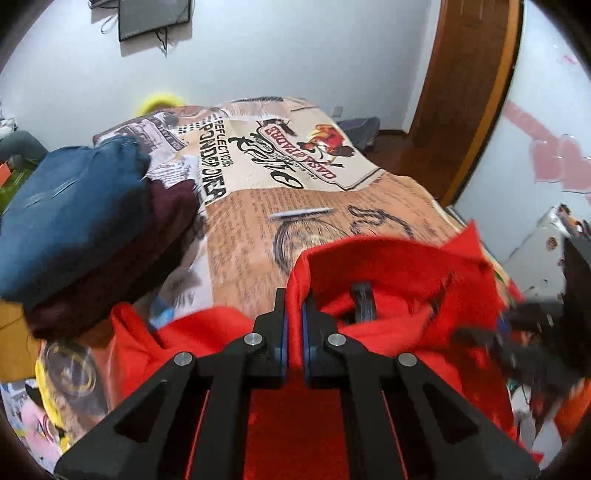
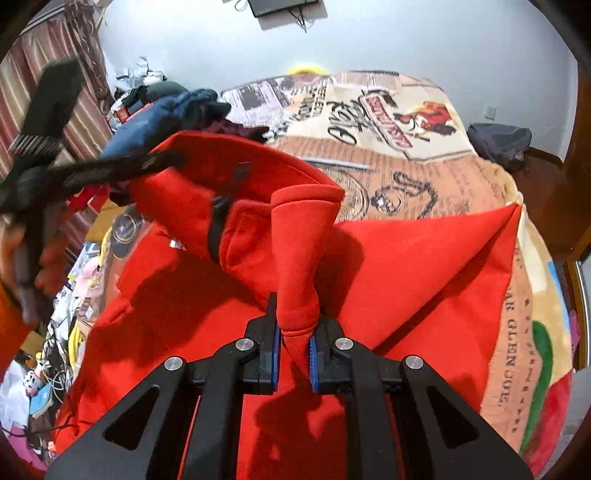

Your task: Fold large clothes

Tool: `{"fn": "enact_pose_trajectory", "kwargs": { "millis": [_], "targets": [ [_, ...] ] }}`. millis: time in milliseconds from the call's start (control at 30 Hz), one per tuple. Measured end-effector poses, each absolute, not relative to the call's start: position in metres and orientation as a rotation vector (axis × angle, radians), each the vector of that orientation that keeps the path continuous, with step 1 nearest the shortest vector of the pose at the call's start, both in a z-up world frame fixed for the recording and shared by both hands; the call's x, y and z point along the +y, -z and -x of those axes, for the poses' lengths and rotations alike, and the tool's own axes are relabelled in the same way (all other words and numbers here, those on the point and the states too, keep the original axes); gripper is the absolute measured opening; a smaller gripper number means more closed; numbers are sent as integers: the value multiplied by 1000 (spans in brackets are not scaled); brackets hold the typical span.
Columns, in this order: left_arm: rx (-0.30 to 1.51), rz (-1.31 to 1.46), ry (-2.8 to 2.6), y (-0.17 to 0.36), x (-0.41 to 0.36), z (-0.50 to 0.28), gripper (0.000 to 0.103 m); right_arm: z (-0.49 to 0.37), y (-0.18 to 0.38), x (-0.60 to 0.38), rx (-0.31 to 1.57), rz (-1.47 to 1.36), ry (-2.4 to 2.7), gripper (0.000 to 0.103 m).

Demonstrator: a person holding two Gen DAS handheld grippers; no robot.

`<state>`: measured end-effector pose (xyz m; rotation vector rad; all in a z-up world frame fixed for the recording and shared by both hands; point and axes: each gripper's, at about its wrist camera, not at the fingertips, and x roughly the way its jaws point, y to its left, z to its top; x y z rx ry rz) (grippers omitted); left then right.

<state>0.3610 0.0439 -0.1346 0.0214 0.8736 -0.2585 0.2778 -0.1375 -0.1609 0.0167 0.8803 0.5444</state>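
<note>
Two grippers have hold of one red garment, a thick fleecy top that lies across the near end of a printed blanket spread over a bed. Nearest the blanket's front edge, the left gripper has its jaws pressed together on a thin fold of the red cloth at the collar or hood rim, which stands up in an arch just beyond the tips. The right gripper pinches a bunched, rolled edge of the same garment, with the cloth rising from its jaws in a thick twisted column. In the right wrist view the left gripper shows blurred at the left, held in a person's hand.

Most of the garment's body lies flat on the blanket, one corner reaching toward the blanket's right side. As a judgement, the fabric is soft, limp and fairly heavy for cloth: it will sag between the two holds, drape instead of keeping a crease, and drag on the blanket's nap. It is not slippery or fragile. Seams, hems and the collar rim look like the firmest places to grip, since a bunched hold like the right one may twist the fold.

Farther up the blanket, on its left side, sits a stack of folded clothes, blue denim over dark maroon. Beyond the blanket's far end are a pale wall and a dark wall-mounted screen.
</note>
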Motion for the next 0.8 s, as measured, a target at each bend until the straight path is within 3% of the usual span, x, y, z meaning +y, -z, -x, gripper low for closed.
{"fn": "enact_pose_trajectory", "kwargs": {
  "millis": [167,367,467,533,667,800],
  "targets": [
    [869,-85,255,152,53,-308,5,-262,158,-129,889,41,-556,14],
    [1025,-65,256,206,66,-284,7,-246,163,-131,938,72,-544,20],
    [1047,-41,256,216,71,-276,28,-236,161,-138,966,84,-535,20],
    [1030,-34,241,213,77,-269,47,-230,156,-143,957,96,-522,21],
    [989,-18,225,199,89,-259,60,-225,141,-160,924,85,-476,23],
    [932,-14,124,182,115,-258,71,-233,127,-179,860,8,-407,52]
  ]
}}
